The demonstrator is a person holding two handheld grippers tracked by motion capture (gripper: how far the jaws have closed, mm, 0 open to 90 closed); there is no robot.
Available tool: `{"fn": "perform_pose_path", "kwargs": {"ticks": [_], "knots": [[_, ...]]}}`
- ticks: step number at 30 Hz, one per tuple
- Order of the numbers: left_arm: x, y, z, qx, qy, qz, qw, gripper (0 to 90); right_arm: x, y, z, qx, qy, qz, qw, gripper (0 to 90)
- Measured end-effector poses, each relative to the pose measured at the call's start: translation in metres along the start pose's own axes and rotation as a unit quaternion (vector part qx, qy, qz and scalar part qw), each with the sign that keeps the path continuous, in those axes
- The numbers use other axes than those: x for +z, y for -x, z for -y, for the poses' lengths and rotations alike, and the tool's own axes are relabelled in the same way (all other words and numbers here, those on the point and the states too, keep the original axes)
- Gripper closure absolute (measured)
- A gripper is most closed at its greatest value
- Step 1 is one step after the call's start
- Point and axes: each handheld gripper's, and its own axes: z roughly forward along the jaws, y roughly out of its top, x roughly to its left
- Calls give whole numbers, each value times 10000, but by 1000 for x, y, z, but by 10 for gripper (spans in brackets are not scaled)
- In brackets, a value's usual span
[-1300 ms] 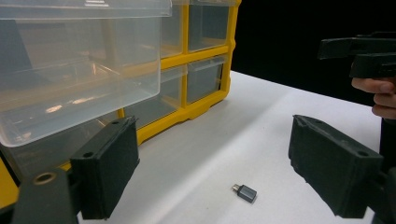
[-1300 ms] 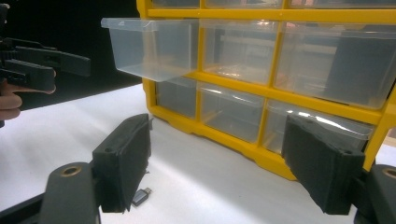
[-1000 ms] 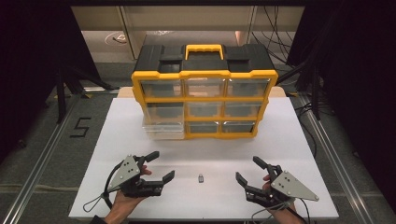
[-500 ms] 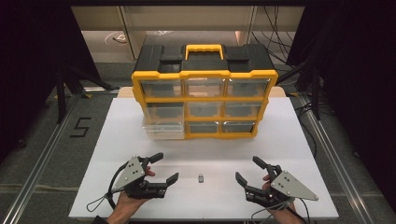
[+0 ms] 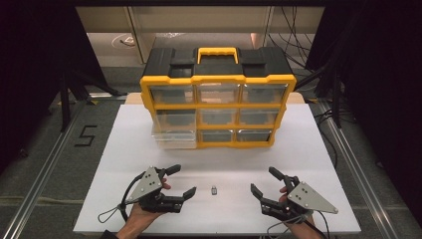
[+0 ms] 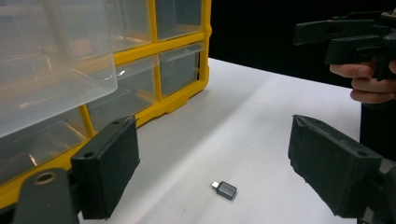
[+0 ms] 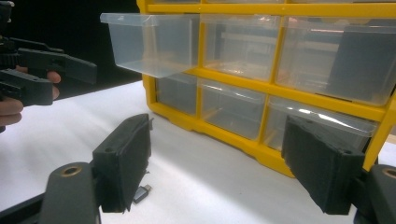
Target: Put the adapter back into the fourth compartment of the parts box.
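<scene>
Over the last second my left gripper [image 5: 180, 181] has crept slightly right and up in the high view, toward the small grey USB adapter [image 5: 213, 189] lying on the white surface [image 5: 124, 149] low in the centre of the frame. My right gripper [image 5: 262, 182] has hardly shifted. I read that as the left side lining up for the pick, with the adapter not yet touched and the grasp still ahead of me.

Both sets of jaws are spread wide and hold nothing. The adapter sits between the two grippers, apart from each, a little nearer the left one.

From above, the adapter is only a speck. My left gripper view gives it properly: the adapter [image 6: 224, 190] lies low in the frame, between my jaws but ahead of them, metal plug end pointing left. My right gripper view catches only one end of it [image 7: 141, 193] peeking out past the left jaw near the bottom edge. That view does show well the clear drawer [image 7: 154, 42] pulled out of the yellow organiser [image 7: 280, 65], at upper left; it looks empty from here.
</scene>
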Motion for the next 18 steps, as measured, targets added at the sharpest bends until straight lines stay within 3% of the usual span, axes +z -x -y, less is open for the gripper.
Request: {"fn": "perform_pose_path", "kwargs": {"ticks": [6, 9, 14, 17, 18], "knots": [[3, 0, -2, -117, -151, 58, 9998, 162, 0, 1, 0, -2, -28, 16, 10000, 251], [9, 0, -3, -43, -398, 115, 9991, 161, 1, 1, 1, 19, -59, 17, 10000, 251], [16, -1, -3, -159, -630, 173, 9977, 164, 1, 1, 2, 2, -54, 22, 10000, 251], [25, 2, -5, -243, -961, 351, 9945, 188, 2, 1, 2, 0, -66, 29, 10000, 251], [25, 2, -5, -243, -961, 351, 9945, 187, 2, 1, 2, 0, -66, 29, 10000, 251]]}}
